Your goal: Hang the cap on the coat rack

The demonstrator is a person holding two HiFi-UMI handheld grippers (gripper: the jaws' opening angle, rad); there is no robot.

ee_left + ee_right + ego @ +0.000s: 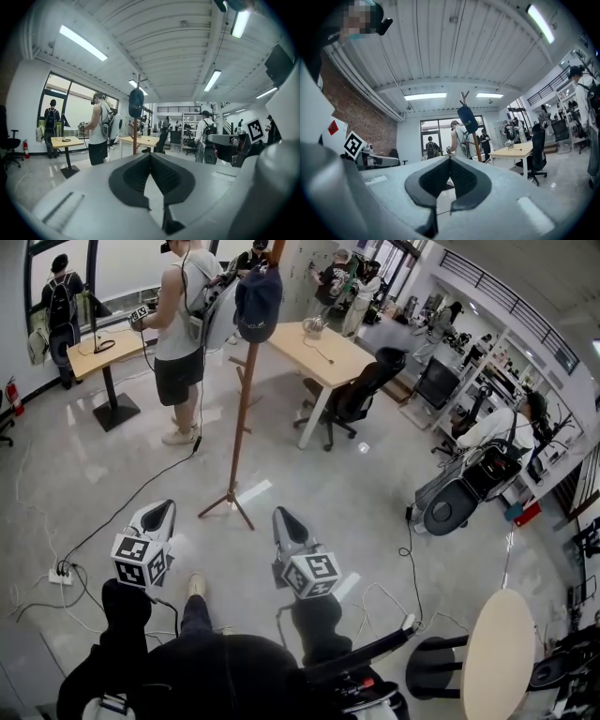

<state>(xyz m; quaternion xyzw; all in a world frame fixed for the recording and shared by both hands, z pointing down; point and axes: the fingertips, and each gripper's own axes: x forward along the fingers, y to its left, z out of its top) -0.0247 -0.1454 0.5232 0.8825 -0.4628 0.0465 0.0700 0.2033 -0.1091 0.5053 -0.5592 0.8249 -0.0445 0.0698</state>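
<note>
Ahead of both grippers and well apart from them, the cap point(258, 301) hangs on top of the coat rack point(242, 409). Jaws of the left gripper point(159, 512) are pressed together, empty. Jaws of the right gripper point(284, 518) are likewise together, empty.

Pale glossy floor point(356, 493), a power strip point(60, 576) lying on it at left. Long wooden desk point(323, 352), black office chair point(361, 395) just beside it. Smaller desk point(103, 351) by the windows point(58, 101). Round table point(502, 657) at near right. White ribbed ceiling point(159, 56), strip lights point(82, 42) lit. Brick wall point(356, 126) on one side.
</note>
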